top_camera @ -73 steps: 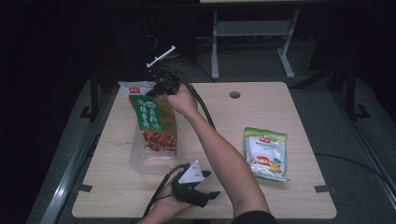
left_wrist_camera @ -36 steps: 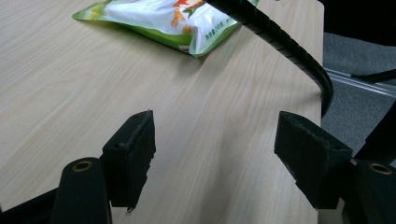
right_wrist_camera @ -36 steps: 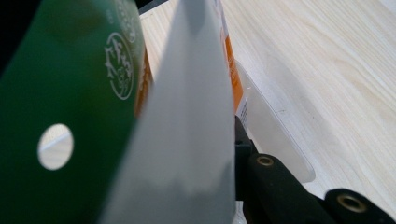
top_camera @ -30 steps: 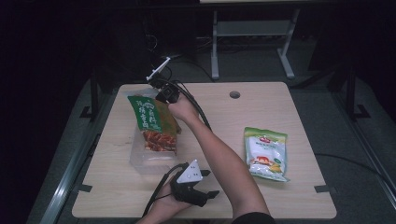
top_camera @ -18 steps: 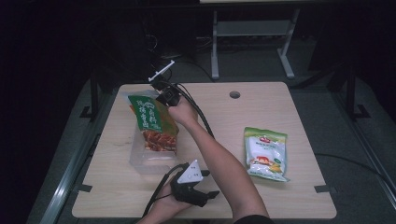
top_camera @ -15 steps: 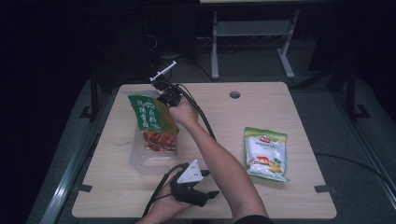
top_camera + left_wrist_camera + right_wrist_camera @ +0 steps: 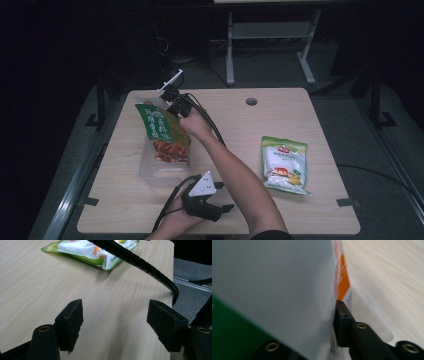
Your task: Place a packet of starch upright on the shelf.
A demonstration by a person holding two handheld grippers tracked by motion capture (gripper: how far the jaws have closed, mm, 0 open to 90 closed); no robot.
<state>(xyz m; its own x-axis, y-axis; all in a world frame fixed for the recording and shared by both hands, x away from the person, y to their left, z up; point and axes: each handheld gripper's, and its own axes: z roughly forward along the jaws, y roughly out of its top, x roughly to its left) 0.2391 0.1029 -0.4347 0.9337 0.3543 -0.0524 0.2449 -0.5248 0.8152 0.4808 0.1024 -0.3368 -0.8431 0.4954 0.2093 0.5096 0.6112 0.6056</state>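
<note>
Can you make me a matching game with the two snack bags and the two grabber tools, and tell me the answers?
Things:
1. tall green snack bag with red food printed on it
2. light green and white snack pouch
3. left gripper
4. right gripper

States:
A. jaws wide apart, holding nothing, near the table's front edge
B. lying flat on the right part of the wooden table
C. clamped on a bag's top end
D. top end lifted off the table, bottom in a clear tray

Pairs: 1-D, 2-B, 3-A, 4-C
</note>
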